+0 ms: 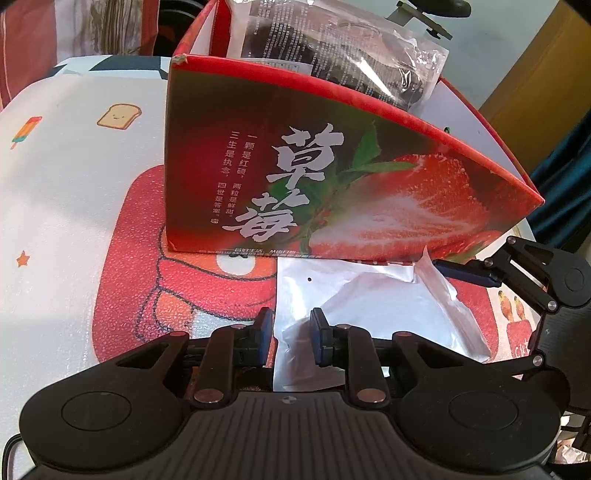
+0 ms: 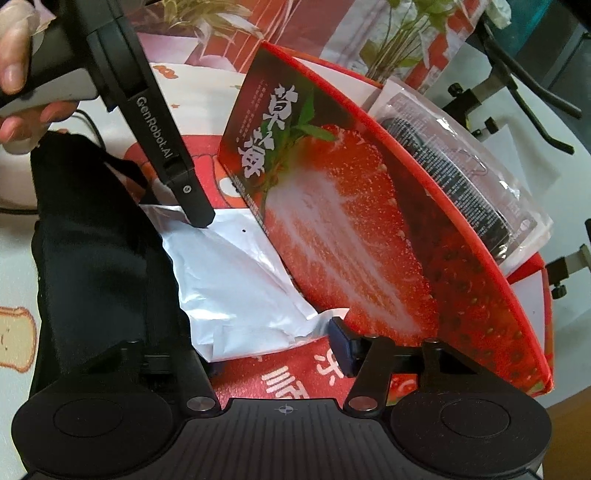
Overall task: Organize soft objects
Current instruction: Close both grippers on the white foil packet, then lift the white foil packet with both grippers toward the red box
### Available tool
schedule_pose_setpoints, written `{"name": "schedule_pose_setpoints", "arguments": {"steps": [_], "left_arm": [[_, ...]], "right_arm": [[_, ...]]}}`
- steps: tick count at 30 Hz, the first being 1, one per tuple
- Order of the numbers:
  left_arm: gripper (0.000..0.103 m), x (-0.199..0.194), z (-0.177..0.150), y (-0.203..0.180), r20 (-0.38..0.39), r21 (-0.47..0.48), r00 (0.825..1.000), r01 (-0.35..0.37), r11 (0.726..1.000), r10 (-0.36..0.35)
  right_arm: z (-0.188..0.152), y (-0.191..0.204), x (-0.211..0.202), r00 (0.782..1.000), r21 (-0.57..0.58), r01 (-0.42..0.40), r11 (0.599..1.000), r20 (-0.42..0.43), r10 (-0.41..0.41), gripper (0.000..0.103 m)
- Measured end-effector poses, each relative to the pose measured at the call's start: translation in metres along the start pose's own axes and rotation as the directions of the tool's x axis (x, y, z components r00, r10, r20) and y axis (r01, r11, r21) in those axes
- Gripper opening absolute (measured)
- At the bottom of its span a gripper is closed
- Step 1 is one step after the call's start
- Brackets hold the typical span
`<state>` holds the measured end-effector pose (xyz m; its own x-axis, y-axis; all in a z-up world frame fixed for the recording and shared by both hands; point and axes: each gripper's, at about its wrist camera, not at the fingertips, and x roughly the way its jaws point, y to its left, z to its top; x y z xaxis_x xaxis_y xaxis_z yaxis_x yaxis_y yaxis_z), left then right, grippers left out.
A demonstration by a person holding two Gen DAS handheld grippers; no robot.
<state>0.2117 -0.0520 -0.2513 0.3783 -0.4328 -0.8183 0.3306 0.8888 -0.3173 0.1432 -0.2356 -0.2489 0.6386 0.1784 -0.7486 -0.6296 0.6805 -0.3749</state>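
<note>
A white soft plastic pouch (image 1: 373,314) lies on the mat in front of the red strawberry box (image 1: 332,177). My left gripper (image 1: 291,339) is open, its pads on either side of the pouch's left edge. My right gripper (image 1: 476,273) shows at the right, by the pouch's upturned corner. In the right wrist view the pouch (image 2: 236,288) lies between the open jaws of my right gripper (image 2: 277,347); its left finger is hidden behind a black cloth (image 2: 96,251). The left gripper (image 2: 199,218) touches the pouch's far end. A clear bag with a dark item (image 2: 461,170) sits in the box (image 2: 369,229).
A printed cartoon mat (image 1: 74,206) covers the round table. A wooden cabinet (image 1: 543,66) stands at the right beyond the table. A hand (image 2: 14,74) holds the left gripper's handle. Patterned red bags (image 2: 295,22) and black stands (image 2: 517,85) are behind the box.
</note>
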Motion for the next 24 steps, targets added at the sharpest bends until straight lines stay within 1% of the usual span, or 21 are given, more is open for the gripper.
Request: {"name": "schedule_pose_setpoints", "arguments": {"steps": [3, 8, 10, 13, 16, 21, 24], "left_arm": [[0.023, -0.001, 0.000, 0.002, 0.002, -0.004, 1.000, 0.002, 1.000, -0.002], [0.023, -0.004, 0.001, 0.003, 0.008, -0.013, 1.000, 0.005, 1.000, -0.005], [0.023, -0.004, 0.001, 0.003, 0.008, -0.014, 1.000, 0.005, 1.000, -0.005], [0.023, -0.007, 0.001, 0.002, 0.011, -0.007, 1.000, 0.004, 1.000, -0.003], [0.023, -0.010, 0.002, 0.005, 0.013, -0.015, 1.000, 0.008, 1.000, -0.008], [0.023, -0.015, 0.001, 0.015, 0.014, -0.033, 1.000, -0.008, 0.999, 0.008], [0.023, -0.020, 0.002, 0.020, 0.018, -0.035, 1.000, -0.011, 0.999, 0.012]], "right_arm": [[0.001, -0.003, 0.001, 1.000, 0.020, -0.005, 1.000, 0.001, 0.005, 0.048], [0.005, -0.007, -0.001, 1.000, 0.063, -0.014, 0.998, 0.007, 0.014, 0.039], [0.007, -0.010, -0.002, 0.999, 0.084, -0.036, 0.996, 0.012, 0.035, 0.034], [0.011, -0.013, -0.002, 0.998, 0.116, -0.061, 0.991, 0.018, 0.059, 0.029], [0.013, -0.016, -0.001, 0.998, 0.141, -0.060, 0.988, 0.019, 0.058, 0.025], [0.012, -0.020, -0.001, 0.997, 0.168, -0.073, 0.983, 0.014, 0.071, 0.024], [0.009, -0.025, -0.001, 0.996, 0.205, -0.086, 0.975, 0.015, 0.085, 0.023]]}}
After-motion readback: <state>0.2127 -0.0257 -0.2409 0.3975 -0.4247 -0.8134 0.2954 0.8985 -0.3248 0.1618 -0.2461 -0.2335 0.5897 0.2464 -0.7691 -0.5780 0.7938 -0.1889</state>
